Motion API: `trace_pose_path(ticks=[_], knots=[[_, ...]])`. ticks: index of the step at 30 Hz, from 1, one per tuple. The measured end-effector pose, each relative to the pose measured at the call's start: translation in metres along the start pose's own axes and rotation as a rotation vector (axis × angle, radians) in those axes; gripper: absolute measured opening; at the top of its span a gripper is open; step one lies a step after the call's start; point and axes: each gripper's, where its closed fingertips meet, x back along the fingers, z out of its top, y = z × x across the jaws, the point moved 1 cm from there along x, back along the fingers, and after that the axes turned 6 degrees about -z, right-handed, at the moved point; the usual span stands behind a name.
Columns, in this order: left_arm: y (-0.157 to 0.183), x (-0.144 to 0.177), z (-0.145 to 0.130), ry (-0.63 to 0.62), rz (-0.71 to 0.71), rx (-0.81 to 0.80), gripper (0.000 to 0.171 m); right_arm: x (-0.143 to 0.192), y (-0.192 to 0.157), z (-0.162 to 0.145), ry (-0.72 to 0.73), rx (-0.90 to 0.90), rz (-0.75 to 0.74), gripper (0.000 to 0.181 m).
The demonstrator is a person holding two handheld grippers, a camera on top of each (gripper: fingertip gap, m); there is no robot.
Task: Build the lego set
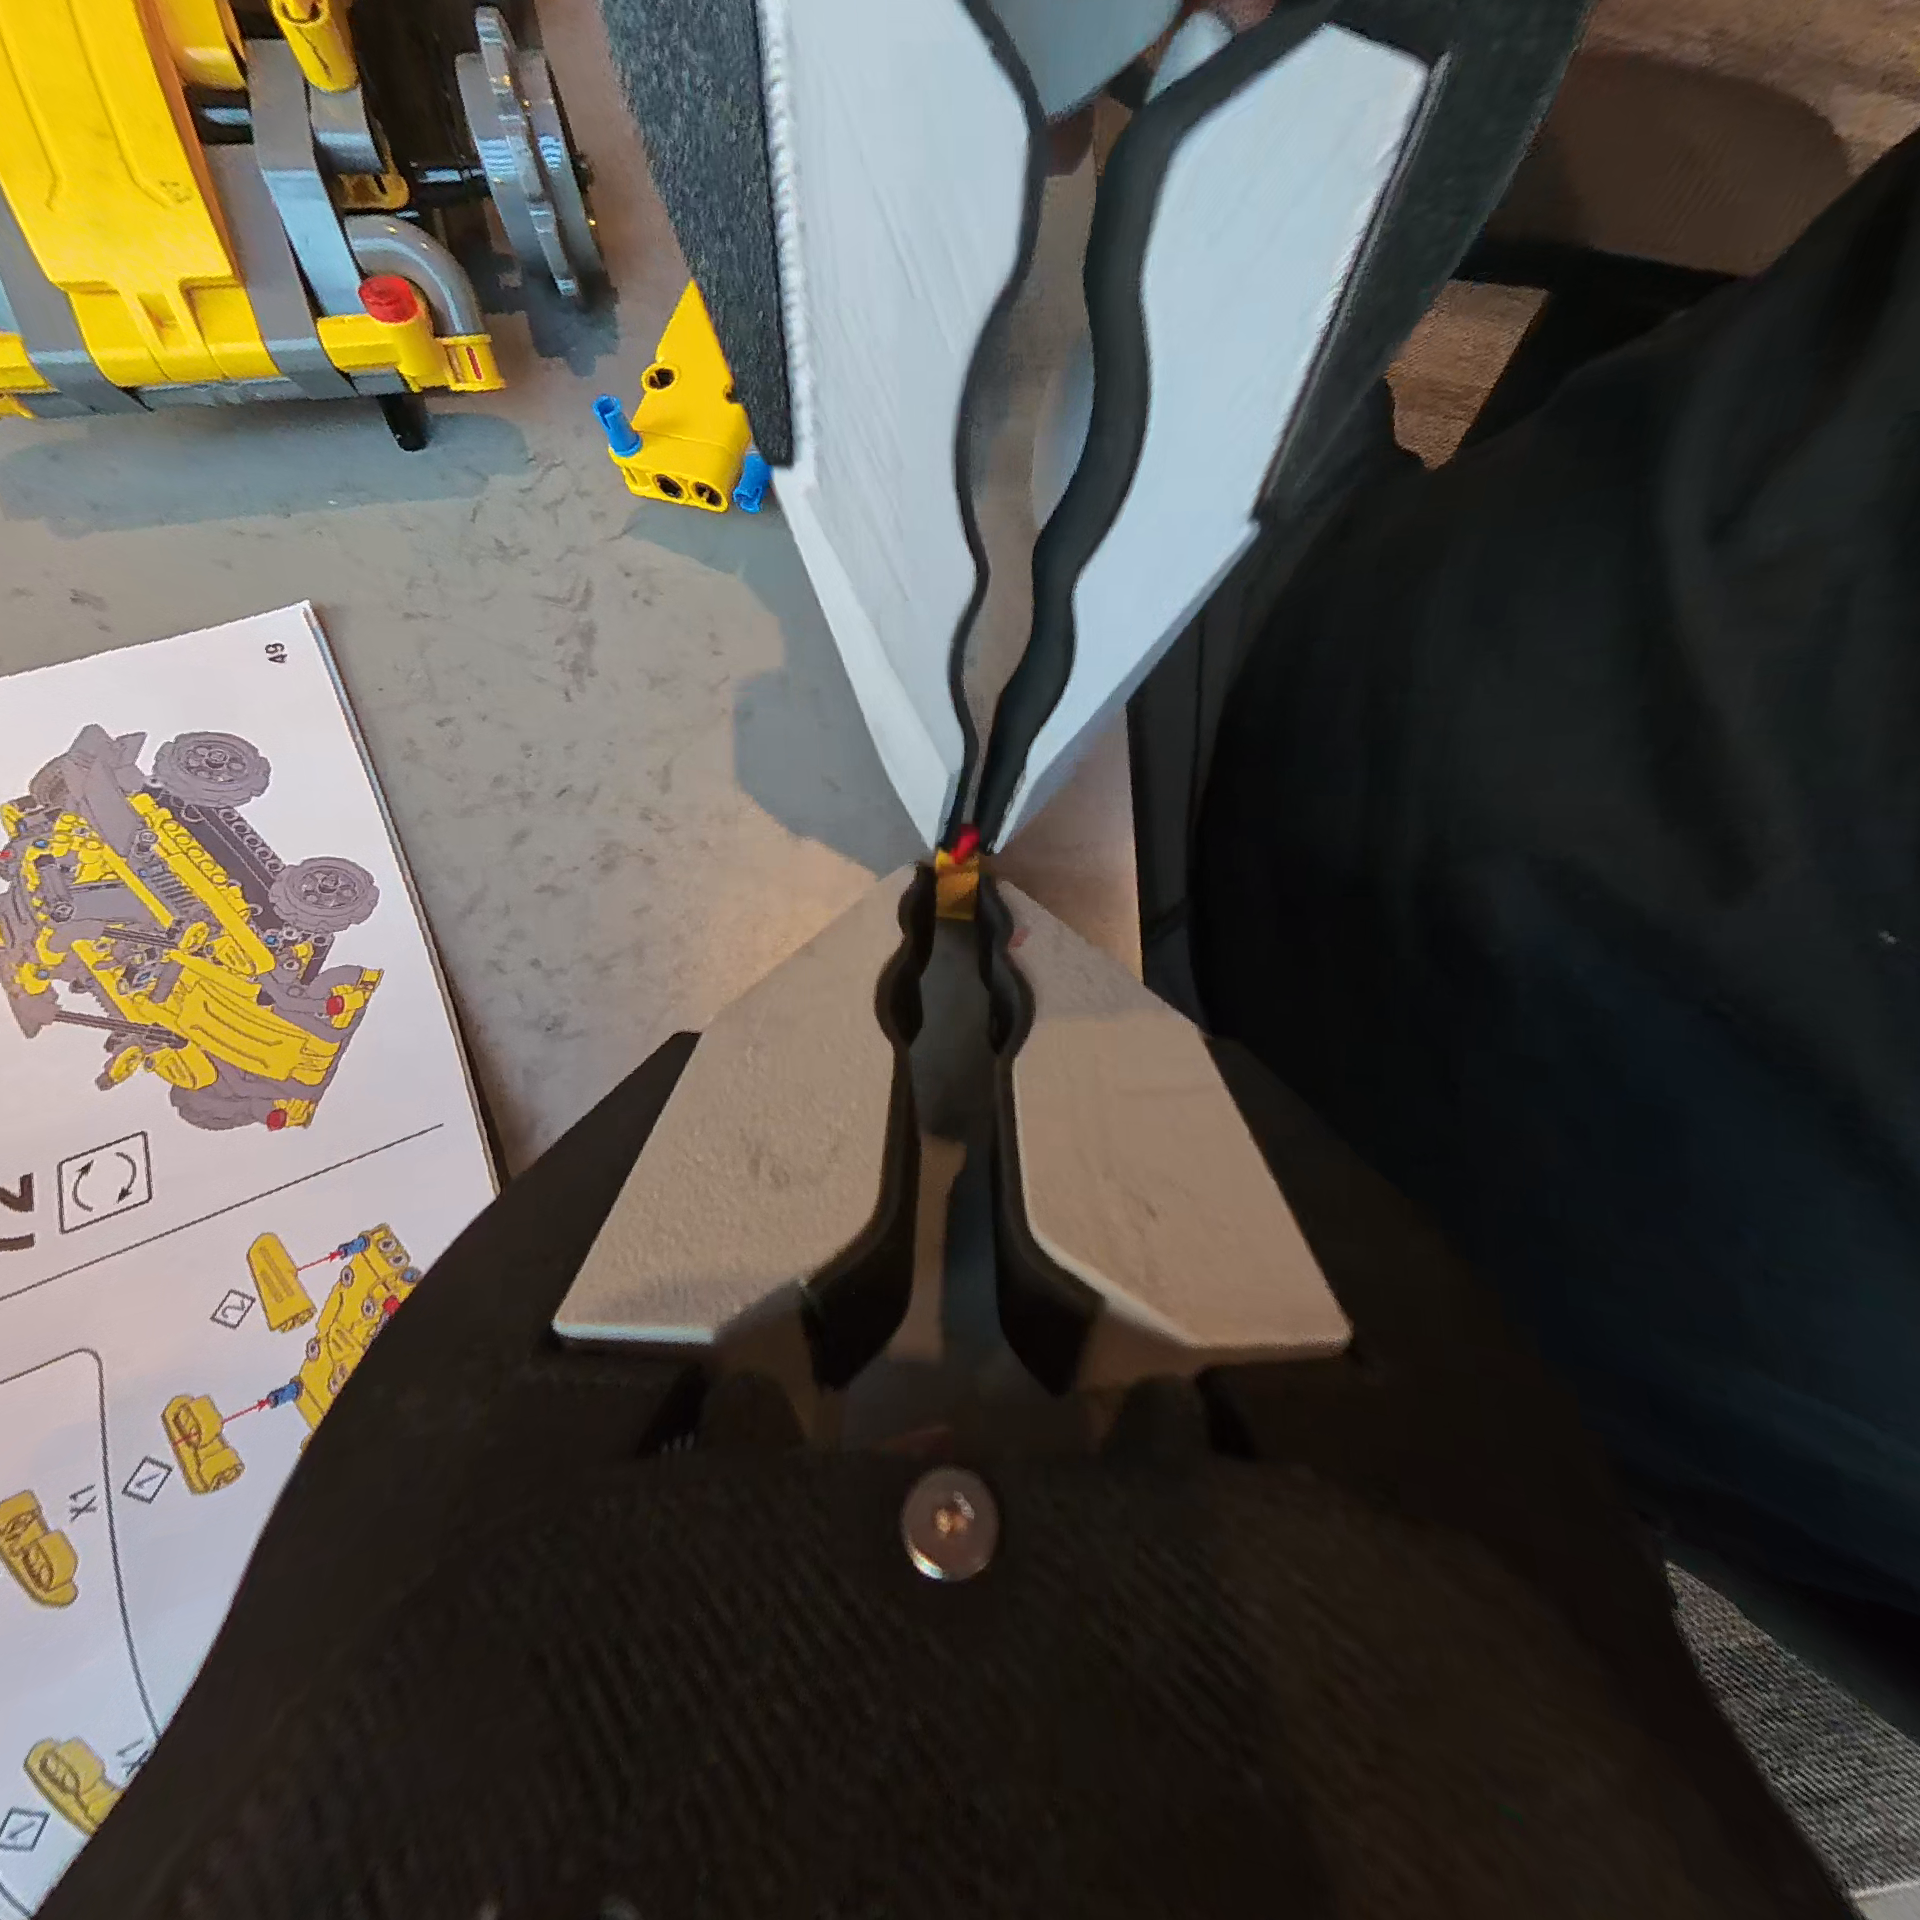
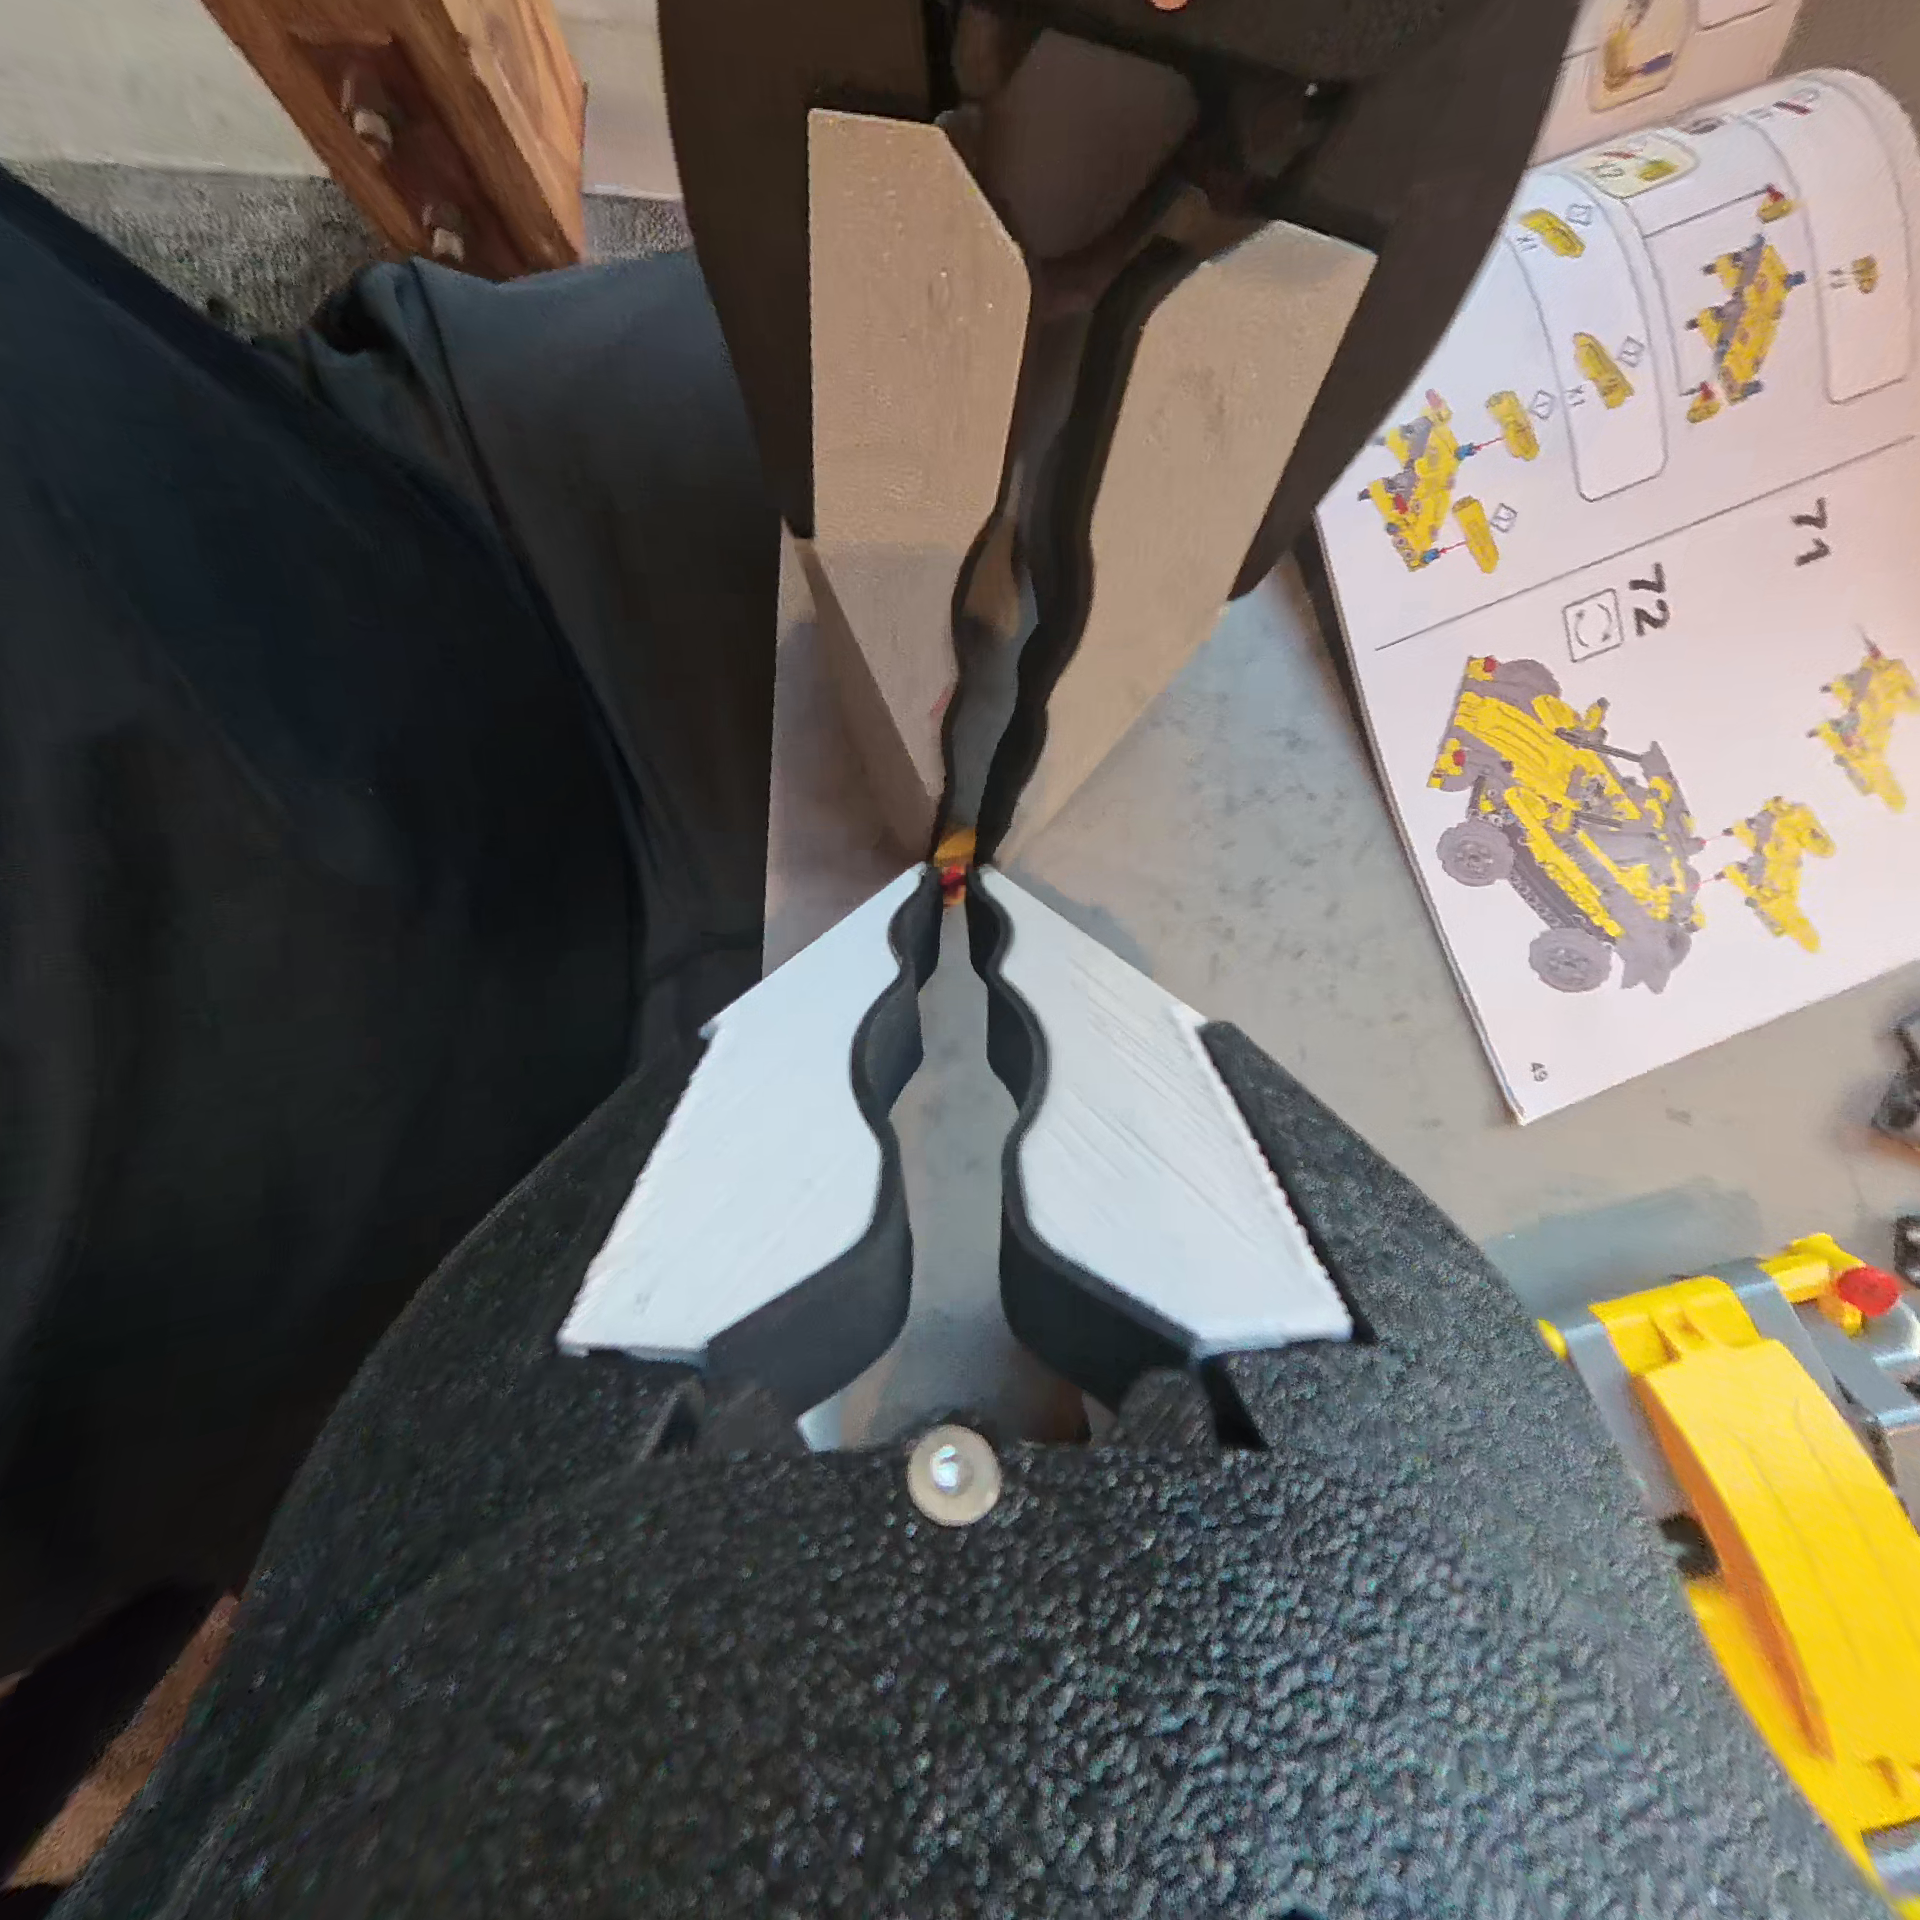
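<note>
My left gripper [image 1: 954, 881], with beige fingers, is shut on a small yellow toy-brick piece [image 1: 956, 896]. My right gripper [image 2: 951, 885], with white fingers, is shut on a small red piece [image 2: 951, 879]. The two grippers meet tip to tip above the grey table, and the red piece [image 1: 967, 837] touches the yellow piece [image 2: 956, 844]. In the left wrist view the right gripper [image 1: 966, 826] comes in from the top. In the right wrist view the left gripper [image 2: 958, 831] comes in from the top. Most of both pieces is hidden between the pads.
A yellow and grey toy vehicle model [image 1: 208, 208] [image 2: 1766, 1507] stands on the grey table [image 1: 571, 675]. An open instruction booklet [image 1: 208, 1039] [image 2: 1610, 675] lies beside it. A loose yellow block with blue pins [image 1: 686, 436] lies near the model. A person's dark clothing [image 1: 1558, 935] [image 2: 312, 831] borders the table. Left and right tips are no more than a few centimetres apart.
</note>
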Motion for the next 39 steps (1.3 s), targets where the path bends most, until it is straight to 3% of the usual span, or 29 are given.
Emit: trace_pose_path(ticks=[3,6,10,13,17,20,23,28,33,36,39], knots=[[-0.001,0.0,0.0,0.0,0.011,-0.003,0.005,0.009,-0.001,0.004,0.065,-0.062,0.02,0.0],[-0.006,0.002,0.001,0.01,0.035,0.028,0.004,0.025,0.009,0.006,0.111,-0.078,-0.067,0.0],[-0.022,0.006,0.002,0.038,0.116,0.107,0.005,0.075,0.031,0.002,0.29,-0.215,-0.205,0.004],[-0.035,0.011,0.002,0.06,0.191,0.169,0.005,0.133,0.069,-0.054,0.355,-0.4,-0.418,0.007],[-0.043,0.012,0.004,0.083,0.235,0.232,0.005,0.197,0.1,-0.173,0.398,-0.735,-0.577,0.015],[-0.044,0.01,0.006,0.1,0.235,0.273,0.005,0.203,0.103,-0.248,0.314,-0.877,-0.614,0.028],[-0.041,0.007,0.009,0.124,0.22,0.331,0.005,0.189,0.102,-0.286,0.213,-0.896,-0.591,0.033],[-0.038,0.007,0.008,0.146,0.253,0.377,0.005,0.174,0.117,-0.278,0.208,-0.834,-0.511,0.035],[-0.037,0.008,0.006,0.129,0.312,0.347,0.005,0.158,0.136,-0.28,0.087,-0.745,-0.519,0.037],[-0.037,0.008,0.007,0.137,0.305,0.363,0.006,0.151,0.134,-0.275,0.109,-0.729,-0.442,0.017],[-0.037,0.008,0.007,0.143,0.296,0.375,0.005,0.148,0.13,-0.269,0.115,-0.702,-0.437,0.016]])
